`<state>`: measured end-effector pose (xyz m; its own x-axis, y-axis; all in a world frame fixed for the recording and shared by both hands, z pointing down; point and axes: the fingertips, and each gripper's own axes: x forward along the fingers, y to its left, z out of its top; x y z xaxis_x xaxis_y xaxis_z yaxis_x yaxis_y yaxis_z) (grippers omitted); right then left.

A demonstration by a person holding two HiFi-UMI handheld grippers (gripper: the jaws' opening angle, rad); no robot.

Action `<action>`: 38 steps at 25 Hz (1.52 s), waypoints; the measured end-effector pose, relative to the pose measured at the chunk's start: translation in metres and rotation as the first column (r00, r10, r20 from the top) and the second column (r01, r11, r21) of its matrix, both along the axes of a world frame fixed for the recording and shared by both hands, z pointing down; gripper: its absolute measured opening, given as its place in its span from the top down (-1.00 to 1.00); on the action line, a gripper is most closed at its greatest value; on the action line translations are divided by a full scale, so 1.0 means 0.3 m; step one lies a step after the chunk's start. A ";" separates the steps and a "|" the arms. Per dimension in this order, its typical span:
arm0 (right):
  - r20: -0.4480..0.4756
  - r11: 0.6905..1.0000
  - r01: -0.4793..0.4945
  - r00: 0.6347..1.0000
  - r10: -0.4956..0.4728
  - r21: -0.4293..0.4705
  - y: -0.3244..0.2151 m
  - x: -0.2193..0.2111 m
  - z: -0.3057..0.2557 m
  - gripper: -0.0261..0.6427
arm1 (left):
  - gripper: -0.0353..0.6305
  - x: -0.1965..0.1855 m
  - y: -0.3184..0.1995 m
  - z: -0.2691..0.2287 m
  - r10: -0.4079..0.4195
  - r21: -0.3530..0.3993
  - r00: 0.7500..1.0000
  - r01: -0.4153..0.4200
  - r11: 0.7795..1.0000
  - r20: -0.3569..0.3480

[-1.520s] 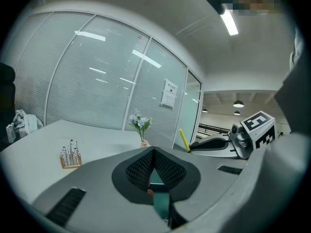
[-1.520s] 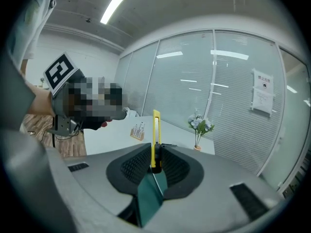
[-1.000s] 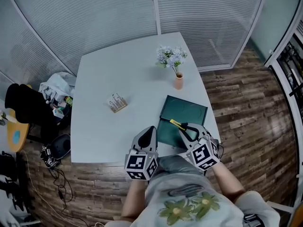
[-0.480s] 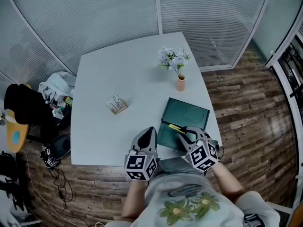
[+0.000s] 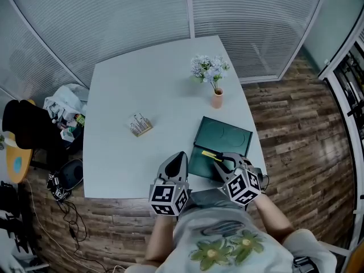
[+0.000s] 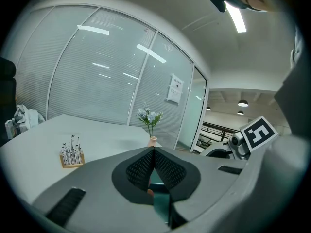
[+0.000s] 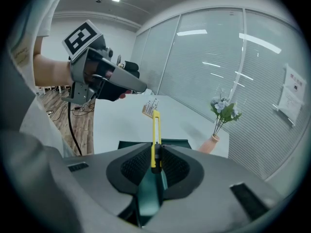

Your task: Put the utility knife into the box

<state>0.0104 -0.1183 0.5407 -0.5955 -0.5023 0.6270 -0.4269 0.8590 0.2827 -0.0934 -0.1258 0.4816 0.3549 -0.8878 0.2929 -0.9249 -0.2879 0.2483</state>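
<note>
The yellow utility knife point(image 7: 155, 125) is clamped between the pads of my right gripper point(image 7: 155, 152), its long body sticking out ahead of the jaws. In the head view the knife point(image 5: 211, 154) and right gripper point(image 5: 220, 158) hang over the near edge of the dark green box point(image 5: 227, 135), which lies flat at the table's front right. My left gripper point(image 5: 180, 156) hovers left of the box at the table's front edge. Its jaws are shut, with nothing between the pads point(image 6: 146, 165).
On the white table point(image 5: 142, 90), a small vase of flowers point(image 5: 216, 98) stands beyond the box. A wooden holder with small pieces point(image 5: 140, 125) sits mid-table. Bags and cables lie on the floor to the left point(image 5: 62, 118). Glass walls with blinds close off the back.
My right gripper with the knife has drawn slightly nearer to me over the box's near edge. The left gripper has stayed in place.
</note>
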 end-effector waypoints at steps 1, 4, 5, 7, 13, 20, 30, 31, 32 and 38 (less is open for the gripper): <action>-0.004 1.000 0.002 1.000 -0.003 -0.004 -0.001 0.000 0.006 0.71 | 0.89 0.001 -0.002 0.003 0.001 -0.002 1.000 -0.001 1.000 0.000; -0.015 1.000 0.007 1.000 -0.007 -0.016 -0.001 -0.001 0.025 0.71 | 0.89 0.001 -0.004 0.013 0.003 -0.011 1.000 -0.003 1.000 0.002; -0.021 1.000 0.009 1.000 -0.009 -0.021 0.000 -0.003 0.032 0.71 | 0.89 -0.001 -0.004 0.016 0.003 -0.014 1.000 -0.003 1.000 0.003; -0.033 0.999 0.014 0.999 -0.015 -0.032 0.001 -0.009 0.046 0.71 | 0.89 -0.008 -0.007 0.022 0.004 -0.019 1.000 -0.004 1.000 0.005; -0.057 0.998 0.029 0.998 -0.032 -0.057 0.009 -0.010 0.080 0.71 | 0.89 -0.006 -0.011 0.040 0.008 -0.035 1.000 -0.008 0.999 0.009; -0.084 0.996 0.043 0.995 -0.049 -0.074 0.008 -0.021 0.112 0.71 | 0.89 -0.013 -0.014 0.056 0.008 -0.048 1.000 -0.007 0.999 0.009; -0.118 0.995 0.050 0.991 -0.060 -0.084 0.014 -0.028 0.149 0.71 | 0.89 -0.021 -0.019 0.078 0.010 -0.063 1.000 -0.009 0.998 0.006; -0.121 0.995 0.050 0.991 -0.060 -0.085 0.012 -0.027 0.153 0.71 | 0.89 -0.020 -0.022 0.080 0.011 -0.064 1.000 -0.010 0.998 0.006; -0.124 0.995 0.049 0.991 -0.060 -0.087 0.010 -0.027 0.156 0.71 | 0.89 -0.020 -0.025 0.082 0.012 -0.066 1.000 -0.011 0.998 0.005; -0.130 0.994 0.044 0.990 -0.057 -0.096 0.005 -0.019 0.178 0.71 | 0.89 -0.007 -0.030 0.087 0.024 -0.069 1.000 -0.023 0.997 0.007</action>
<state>0.0047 -0.1167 0.5940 -0.5276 -0.4098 0.7441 -0.3467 0.9035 0.2518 -0.0953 -0.1349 0.5075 0.3726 -0.8571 0.3557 -0.9203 -0.2919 0.2605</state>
